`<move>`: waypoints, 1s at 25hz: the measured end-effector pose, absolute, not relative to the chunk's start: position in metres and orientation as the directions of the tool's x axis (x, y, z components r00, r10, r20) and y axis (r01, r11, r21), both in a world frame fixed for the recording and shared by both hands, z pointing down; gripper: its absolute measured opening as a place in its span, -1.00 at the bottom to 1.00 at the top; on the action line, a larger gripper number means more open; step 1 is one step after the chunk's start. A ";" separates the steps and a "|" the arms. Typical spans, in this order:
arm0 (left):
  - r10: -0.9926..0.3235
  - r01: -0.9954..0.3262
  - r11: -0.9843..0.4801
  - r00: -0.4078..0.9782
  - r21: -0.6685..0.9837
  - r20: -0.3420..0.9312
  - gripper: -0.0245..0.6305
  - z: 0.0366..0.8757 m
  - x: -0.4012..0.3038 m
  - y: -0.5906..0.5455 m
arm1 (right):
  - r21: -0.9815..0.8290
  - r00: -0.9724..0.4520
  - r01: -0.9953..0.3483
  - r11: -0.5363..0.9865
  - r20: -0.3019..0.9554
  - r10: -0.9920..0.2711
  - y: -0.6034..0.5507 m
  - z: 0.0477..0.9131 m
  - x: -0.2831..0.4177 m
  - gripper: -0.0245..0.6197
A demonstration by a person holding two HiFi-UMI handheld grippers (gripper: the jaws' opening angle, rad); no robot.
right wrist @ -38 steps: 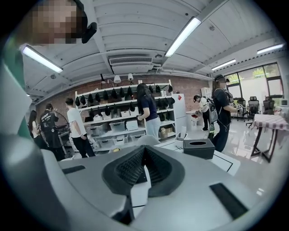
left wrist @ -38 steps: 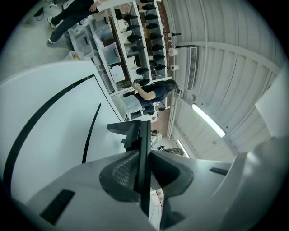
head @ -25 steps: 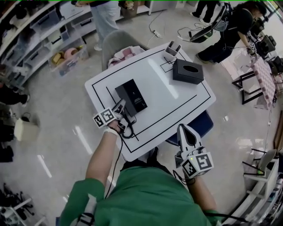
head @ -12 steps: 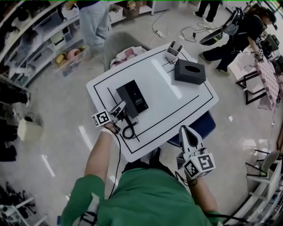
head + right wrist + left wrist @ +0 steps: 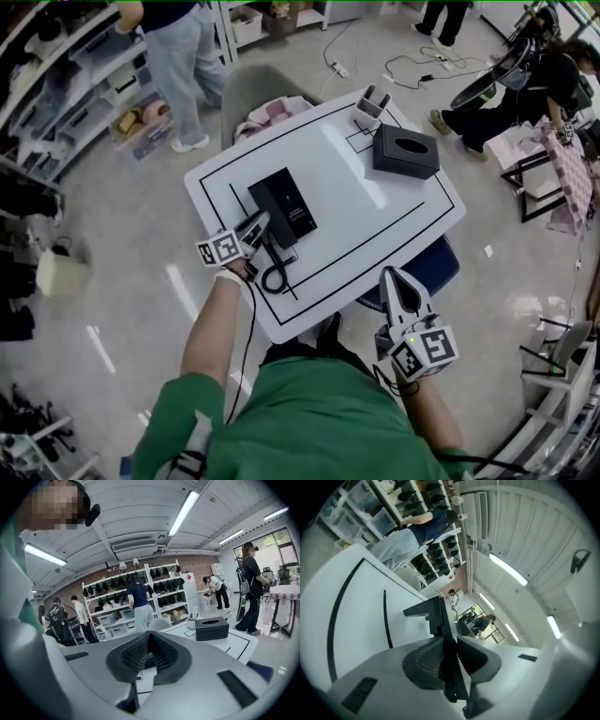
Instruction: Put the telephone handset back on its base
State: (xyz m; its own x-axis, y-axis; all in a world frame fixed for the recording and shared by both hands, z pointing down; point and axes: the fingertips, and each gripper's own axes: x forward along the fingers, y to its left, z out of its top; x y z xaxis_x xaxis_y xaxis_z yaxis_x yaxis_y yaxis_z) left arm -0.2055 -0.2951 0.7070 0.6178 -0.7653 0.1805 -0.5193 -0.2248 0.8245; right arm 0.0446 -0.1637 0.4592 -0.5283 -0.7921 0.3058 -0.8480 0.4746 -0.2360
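Note:
The black telephone base (image 5: 286,204) lies left of centre on the white table (image 5: 375,206). My left gripper (image 5: 258,223) is at the base's near-left edge, and its coiled black cord (image 5: 274,277) loops on the table just below. In the left gripper view the left gripper (image 5: 449,639) is shut on a thin black piece, the handset (image 5: 440,616), seen edge-on. My right gripper (image 5: 394,281) hangs shut and empty off the table's near-right edge, close to my body. In its own view the right gripper (image 5: 149,637) points across the table.
A black tissue box (image 5: 405,152) and a small white holder (image 5: 367,105) stand at the table's far right. A grey chair (image 5: 258,89) with pink cloth sits behind the table. A blue seat (image 5: 427,267) shows under the right edge. A person (image 5: 178,66) stands by the shelves.
The left gripper has stayed by the base's near-left edge with hardly any shift. The right gripper has not moved. A person at the back has walked left.

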 end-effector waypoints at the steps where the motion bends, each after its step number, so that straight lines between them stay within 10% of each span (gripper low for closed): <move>1: -0.755 -0.557 -0.235 0.620 0.797 0.211 -0.61 0.706 -0.205 -0.295 | -0.237 -0.530 -0.847 0.476 0.304 -0.792 -0.163 0.459 0.044 -0.85; 25: -0.854 -0.714 -0.134 0.434 0.687 0.285 -0.56 0.645 -0.232 -0.266 | -0.243 -0.560 -0.824 0.511 0.210 -0.802 -0.179 0.439 0.055 -0.85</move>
State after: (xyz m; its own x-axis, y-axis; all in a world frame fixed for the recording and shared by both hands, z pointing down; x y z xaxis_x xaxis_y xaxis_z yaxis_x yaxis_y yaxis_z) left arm -0.2317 -0.2662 0.6449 0.4344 -0.8544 0.2851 -0.7144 -0.1340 0.6868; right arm 0.0552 -0.1792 0.4391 -0.5595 -0.8017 0.2103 -0.8242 0.5115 -0.2430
